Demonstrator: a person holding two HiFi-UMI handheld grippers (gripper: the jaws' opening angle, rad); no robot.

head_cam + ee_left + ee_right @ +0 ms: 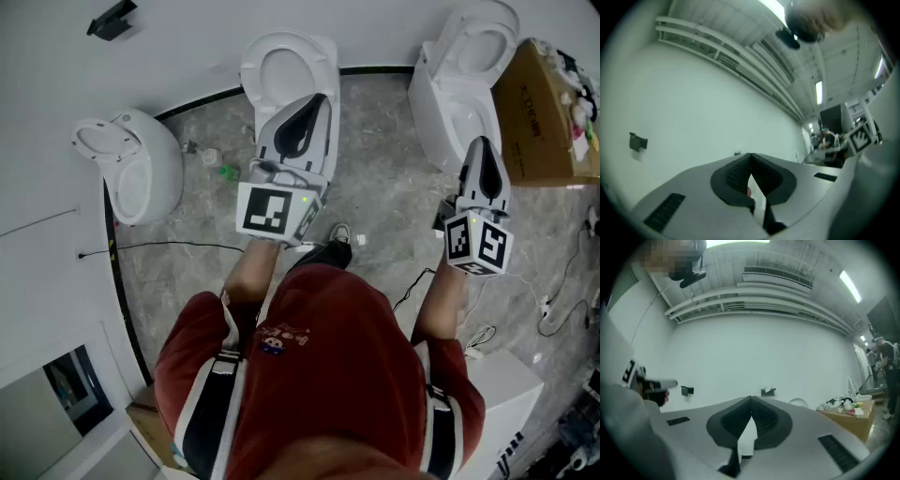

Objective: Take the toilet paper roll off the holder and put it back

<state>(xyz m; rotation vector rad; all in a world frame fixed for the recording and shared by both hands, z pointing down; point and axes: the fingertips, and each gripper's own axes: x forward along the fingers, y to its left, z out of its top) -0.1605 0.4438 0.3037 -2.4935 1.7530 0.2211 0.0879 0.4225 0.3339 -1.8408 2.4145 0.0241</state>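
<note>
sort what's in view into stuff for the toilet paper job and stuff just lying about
For the job:
- black wall holder, something white on it, likely the paper
- left hand-held gripper, shut, empty
- right hand-held gripper, shut, empty

Just lying about:
- left toilet
- middle toilet
- right toilet
- cardboard box
- floor cable

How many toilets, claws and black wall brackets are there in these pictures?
toilets: 3
claws: 2, the left claw and the right claw
black wall brackets: 2
Total: 7
</note>
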